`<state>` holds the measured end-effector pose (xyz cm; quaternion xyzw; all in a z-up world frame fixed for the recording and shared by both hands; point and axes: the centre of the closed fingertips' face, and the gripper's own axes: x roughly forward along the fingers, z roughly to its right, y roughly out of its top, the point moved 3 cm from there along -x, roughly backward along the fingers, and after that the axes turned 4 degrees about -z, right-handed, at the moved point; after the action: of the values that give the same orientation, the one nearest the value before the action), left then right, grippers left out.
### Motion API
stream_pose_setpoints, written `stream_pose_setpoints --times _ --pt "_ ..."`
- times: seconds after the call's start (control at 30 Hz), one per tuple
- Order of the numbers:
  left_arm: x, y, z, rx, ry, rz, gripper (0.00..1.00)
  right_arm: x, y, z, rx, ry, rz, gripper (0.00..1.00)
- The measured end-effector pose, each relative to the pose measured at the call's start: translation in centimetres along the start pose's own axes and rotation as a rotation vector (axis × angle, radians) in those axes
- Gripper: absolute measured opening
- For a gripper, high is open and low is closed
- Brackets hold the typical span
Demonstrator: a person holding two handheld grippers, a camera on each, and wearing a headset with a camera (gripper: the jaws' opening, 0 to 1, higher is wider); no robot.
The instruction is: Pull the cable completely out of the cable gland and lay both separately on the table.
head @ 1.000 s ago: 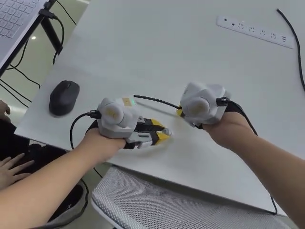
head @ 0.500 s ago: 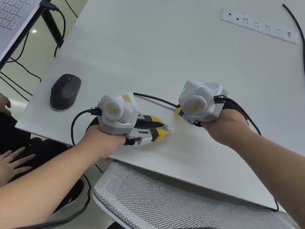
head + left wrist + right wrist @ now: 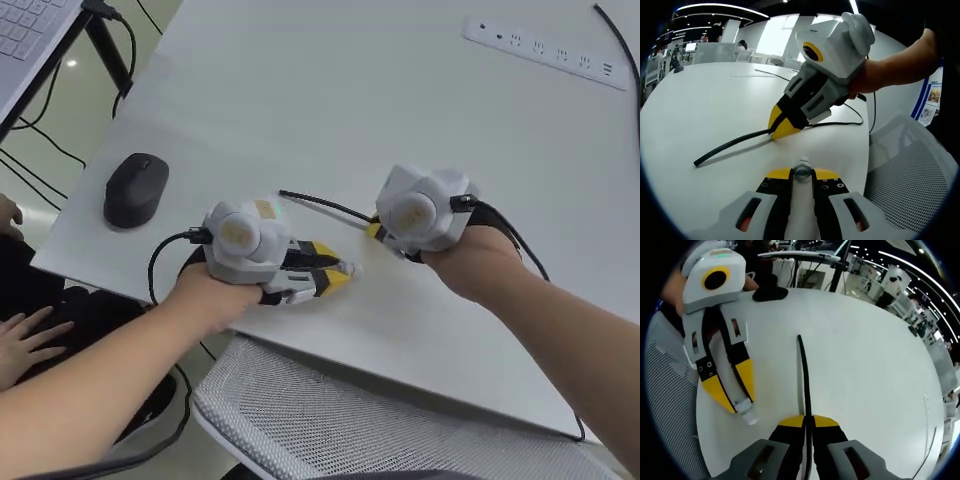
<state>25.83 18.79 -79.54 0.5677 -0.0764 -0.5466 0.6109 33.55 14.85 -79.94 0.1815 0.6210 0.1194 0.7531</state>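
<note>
Mostly hidden inside the clenched jaws of the left tool [image 3: 338,272]: pale cable gland [image 3: 748,413], just its tip poking out, close to the near edge of the table [image 3: 300,90]. Right tool [image 3: 807,421] clamped on black cable [image 3: 803,367], clear of the gland, loose end pointing towards the left edge

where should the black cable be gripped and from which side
Grip the black cable on its straight free run, just ahead of the right hand-held gripper, coming from above with the jaws across it. It is thin, round and runs straight low over the table, so a crosswise pinch probably holds best.
</note>
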Motion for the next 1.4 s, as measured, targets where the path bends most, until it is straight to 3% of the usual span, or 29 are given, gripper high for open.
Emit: stream_pose_setpoints --times 0.5,0.8,1.17,1.4 --pt "0.1 0.0 0.0 0.039 0.013 -0.027 0.16 -0.1 -0.1 0.5 0.088 0.012 0.012 0.05" --pt "0.3 -0.1 0.0 0.032 0.021 -0.043 0.16 -0.2 -0.5 1.0 0.108 0.008 0.009 0.08" --pt "0.4 0.2 0.2 0.032 0.028 -0.045 0.17 -1.8 -0.8 2.2 0.151 0.000 0.043 0.10" --pt "0.3 0.2 0.5 0.044 0.033 -0.055 0.19 -4.3 -1.1 2.8 0.208 -0.016 0.091 0.13"
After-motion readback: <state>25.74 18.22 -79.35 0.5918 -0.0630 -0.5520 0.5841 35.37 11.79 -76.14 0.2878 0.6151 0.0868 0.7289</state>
